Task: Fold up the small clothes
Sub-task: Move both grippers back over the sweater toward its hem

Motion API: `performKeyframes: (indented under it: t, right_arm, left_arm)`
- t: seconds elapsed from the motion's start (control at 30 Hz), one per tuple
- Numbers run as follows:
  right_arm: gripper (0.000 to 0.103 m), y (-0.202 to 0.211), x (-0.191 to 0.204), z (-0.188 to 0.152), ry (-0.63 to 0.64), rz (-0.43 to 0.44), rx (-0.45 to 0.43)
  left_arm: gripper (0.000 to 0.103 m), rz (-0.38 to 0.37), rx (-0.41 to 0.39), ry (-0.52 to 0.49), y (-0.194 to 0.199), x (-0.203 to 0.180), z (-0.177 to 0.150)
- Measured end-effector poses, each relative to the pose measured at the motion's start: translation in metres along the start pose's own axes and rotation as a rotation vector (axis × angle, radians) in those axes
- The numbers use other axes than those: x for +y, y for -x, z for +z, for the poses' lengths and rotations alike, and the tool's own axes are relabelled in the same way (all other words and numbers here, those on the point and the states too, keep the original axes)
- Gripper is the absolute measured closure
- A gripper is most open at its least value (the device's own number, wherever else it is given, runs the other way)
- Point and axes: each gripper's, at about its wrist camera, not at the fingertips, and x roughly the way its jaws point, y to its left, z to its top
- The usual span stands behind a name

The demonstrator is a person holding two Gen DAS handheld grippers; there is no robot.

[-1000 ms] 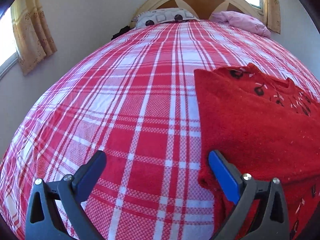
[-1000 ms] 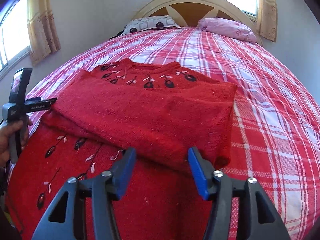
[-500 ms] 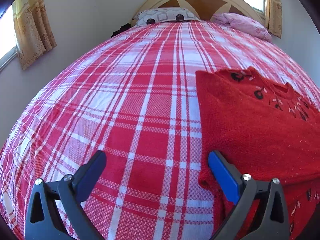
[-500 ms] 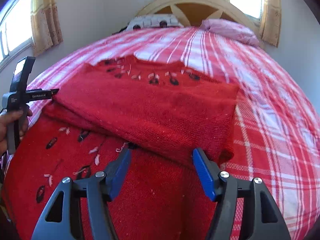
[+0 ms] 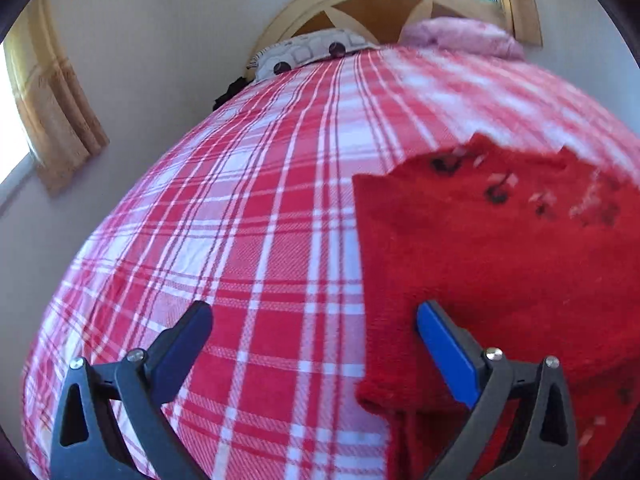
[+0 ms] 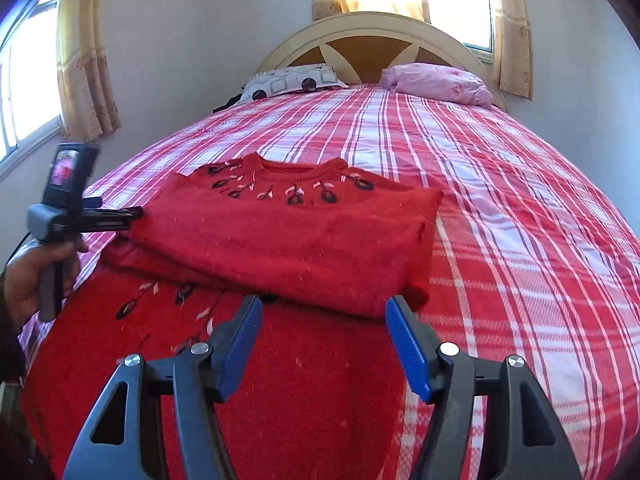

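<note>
On the red plaid bedspread we are working with a red sweater that is lying spread toward the foot end, well apart from the arched headboard. Its neckline, with dark and pale stitched flowers, is pointing toward the headboard, and both sleeves are lying folded across the chest as a thick band. Below that band, on the side away from the headboard, the lower body of the sweater is lying flat.

We are holding our right gripper just above that lower body, its blue-padded jaws standing wide apart with nothing between them; the folded sleeve band is lying just beyond the fingertips. In the right wrist view, our left gripper is showing from the side, its fingertips at the sweater's left edge, though we cannot tell from that view whether they are touching the cloth. Our left hand is gripping its handle.

In the left wrist view, which is blurred, our left gripper is also standing wide open and holding nothing: one finger is hanging over bare bedspread, the other over the sweater edge.

Against the headboard a patterned grey pillow and a pink pillow are lying side by side.
</note>
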Motion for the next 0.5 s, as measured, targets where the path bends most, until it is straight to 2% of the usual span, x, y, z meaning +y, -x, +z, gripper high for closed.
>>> performKeyframes:
  t: [0.07,0.17,0.33,0.5]
  right_arm:
    - [0.038,0.005,-0.002,-0.006,0.000,0.004,0.004]
    - [0.038,0.013,-0.006,-0.018,-0.008,0.011,0.013]
    - [0.038,0.015,-0.013,-0.034,-0.026,-0.003,0.054]
    - [0.038,0.033,-0.019,-0.049,-0.073,0.029,0.076]
  left_arm:
    - [0.000,-0.015,0.010,0.031,-0.005,0.010,-0.001]
    - [0.000,0.002,0.026,0.053,-0.010,0.020,-0.005]
    - [0.000,-0.073,0.034,0.099,-0.005,0.027,-0.009]
    - [0.000,-0.176,0.027,0.148,0.032,0.036,-0.037]
